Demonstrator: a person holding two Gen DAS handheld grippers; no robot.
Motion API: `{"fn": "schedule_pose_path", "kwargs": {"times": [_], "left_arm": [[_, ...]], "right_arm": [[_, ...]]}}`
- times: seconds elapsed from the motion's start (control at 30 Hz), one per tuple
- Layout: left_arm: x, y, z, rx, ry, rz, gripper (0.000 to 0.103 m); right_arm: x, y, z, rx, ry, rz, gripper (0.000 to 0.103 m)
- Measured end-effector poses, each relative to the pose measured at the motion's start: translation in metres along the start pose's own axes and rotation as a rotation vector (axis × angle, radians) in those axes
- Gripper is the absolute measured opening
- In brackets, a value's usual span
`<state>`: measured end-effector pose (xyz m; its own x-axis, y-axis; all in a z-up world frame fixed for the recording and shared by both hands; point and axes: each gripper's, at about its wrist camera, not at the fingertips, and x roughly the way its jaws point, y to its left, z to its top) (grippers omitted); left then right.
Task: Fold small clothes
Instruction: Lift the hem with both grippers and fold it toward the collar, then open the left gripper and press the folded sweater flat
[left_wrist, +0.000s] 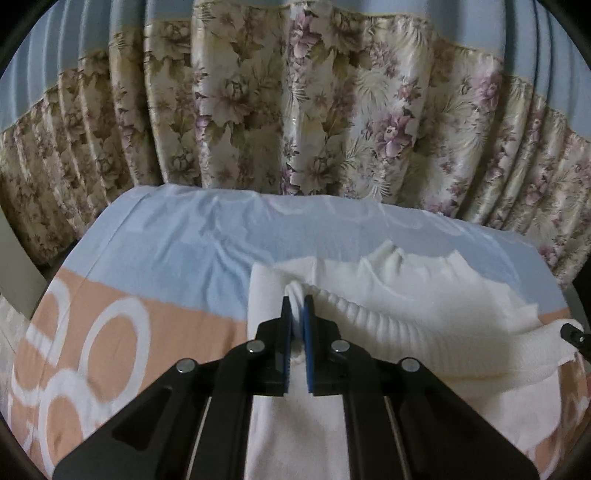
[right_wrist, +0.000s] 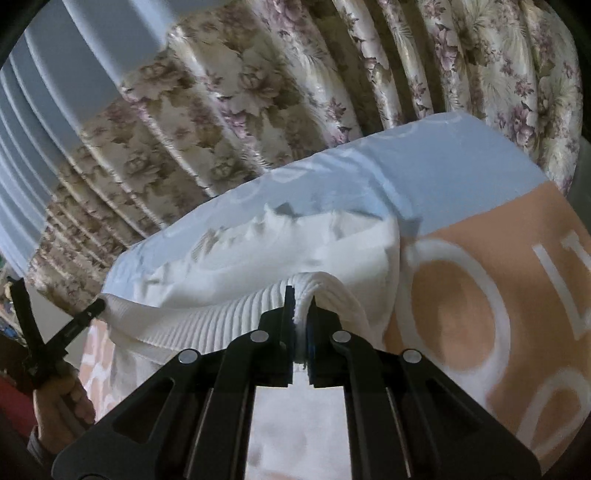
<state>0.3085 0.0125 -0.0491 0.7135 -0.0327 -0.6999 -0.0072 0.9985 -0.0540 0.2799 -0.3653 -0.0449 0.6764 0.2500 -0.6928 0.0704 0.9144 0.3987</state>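
Ribbing along one edge of the white garment (left_wrist: 424, 295) is pinched at two points: the left gripper (left_wrist: 297, 314) is clamped on a bunched bit of it at the garment's left end, and the right gripper (right_wrist: 301, 306) is closed on the same ribbed band toward its right end. Between the two pinch points the band runs nearly taut, while the rest of the cloth trails away across the bed toward the far side in soft ridges. Holding one edge at two spread points looks meant to keep that edge straight so it can be carried over the body of the garment as a single fold; a one-point hold would let it sag and twist. The garment lies on a bedsheet (left_wrist: 166, 251), pale blue on the far part and peach with large white rings and letters nearer. Behind the bed hangs a pleated floral curtain (left_wrist: 295, 110) with a blue band above it. In the right wrist view a hand (right_wrist: 62, 410) grasps the other tool's handle at the lower left.
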Motion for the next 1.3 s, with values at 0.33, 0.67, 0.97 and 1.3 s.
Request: {"fn": "schedule_pose_path", "kwargs": {"times": [0.33, 0.67, 0.97, 1.3], "left_arm": [[0.088, -0.008, 0.042, 0.049, 0.060, 0.107, 0.065], [0.074, 0.005, 0.058, 0.085, -0.022, 0.184, 0.085], [0.033, 0.004, 0.002, 0.133, -0.019, 0.168, 0.085], [0.009, -0.026, -0.051, 0.094, 0.004, 0.121, 0.086]], "right_arm": [[0.075, -0.007, 0.049, 0.036, 0.066, -0.064, 0.013], [0.056, -0.009, 0.070, -0.009, -0.052, -0.163, 0.054], [0.026, -0.029, 0.021, -0.138, 0.010, -0.255, 0.078], [0.034, -0.036, -0.027, -0.121, 0.090, -0.204, 0.080]]}}
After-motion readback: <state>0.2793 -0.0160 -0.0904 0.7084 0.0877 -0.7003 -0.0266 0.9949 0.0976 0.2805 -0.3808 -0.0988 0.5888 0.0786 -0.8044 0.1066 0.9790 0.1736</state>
